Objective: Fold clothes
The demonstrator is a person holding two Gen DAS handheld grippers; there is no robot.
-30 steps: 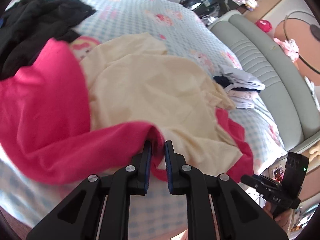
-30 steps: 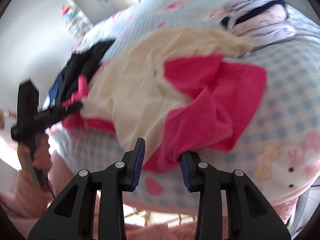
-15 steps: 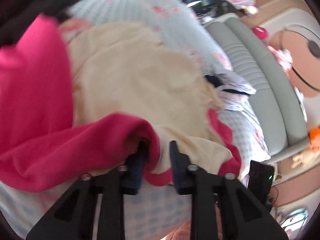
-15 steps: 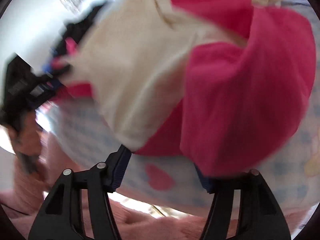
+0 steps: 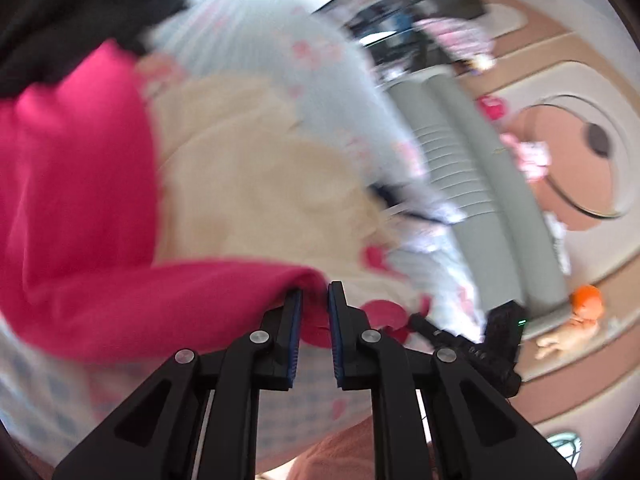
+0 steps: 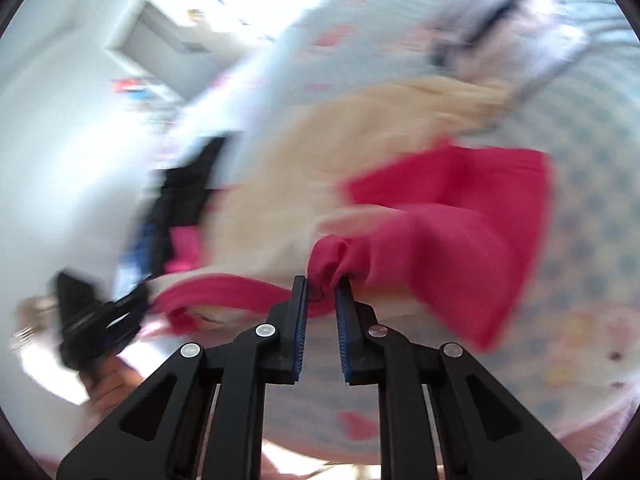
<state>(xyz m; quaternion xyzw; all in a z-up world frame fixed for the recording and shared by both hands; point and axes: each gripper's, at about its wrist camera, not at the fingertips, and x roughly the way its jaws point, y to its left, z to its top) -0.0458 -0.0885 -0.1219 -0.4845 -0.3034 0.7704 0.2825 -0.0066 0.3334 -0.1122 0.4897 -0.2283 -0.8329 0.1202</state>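
A bright pink garment point(image 5: 80, 208) lies on the blue checked bed with a cream garment point(image 5: 256, 184) on top of it. My left gripper point(image 5: 315, 294) is shut on a pink edge at the near side. My right gripper point(image 6: 322, 284) is shut on a bunched pink fold point(image 6: 448, 248) at the other end; the cream garment point(image 6: 360, 140) lies beyond it. Each gripper shows in the other's view, the right point(image 5: 476, 344) and the left point(image 6: 92, 320). Both views are blurred.
A black garment point(image 5: 68, 12) lies at the far left of the bed sheet point(image 5: 256, 32). A folded white and navy pile point(image 6: 500, 32) sits near the grey padded headboard point(image 5: 480, 200). The bed's near edge point(image 6: 400, 432) is just under my grippers.
My right gripper has closed on the pink fold, having been open around it. Both grippers have moved, and the pink edge is pulled up and toward me.
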